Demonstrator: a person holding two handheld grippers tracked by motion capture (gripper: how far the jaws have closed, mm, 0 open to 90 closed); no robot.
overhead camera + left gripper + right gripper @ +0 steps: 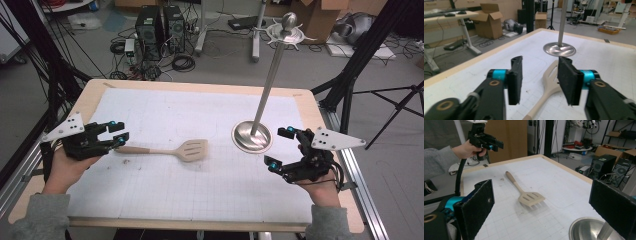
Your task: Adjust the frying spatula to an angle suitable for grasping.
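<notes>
From the high view the left gripper [118,134] hovers part-open by the handle end of the beige slotted plastic spatula [172,149] lying on the white gridded mat [200,190], seemingly to seize it; in the left gripper view nothing sits between its pads; in the right gripper view the right gripper [544,205] gapes empty, waiting.

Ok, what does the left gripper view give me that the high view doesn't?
Left gripper view: the left gripper close up, pads open either side of the spatula handle, not pressing it. High view: the right gripper, open beside the stand, and the stand's hooked top. Both: the spatula flat on the table, the stand's base beyond its head.
</notes>
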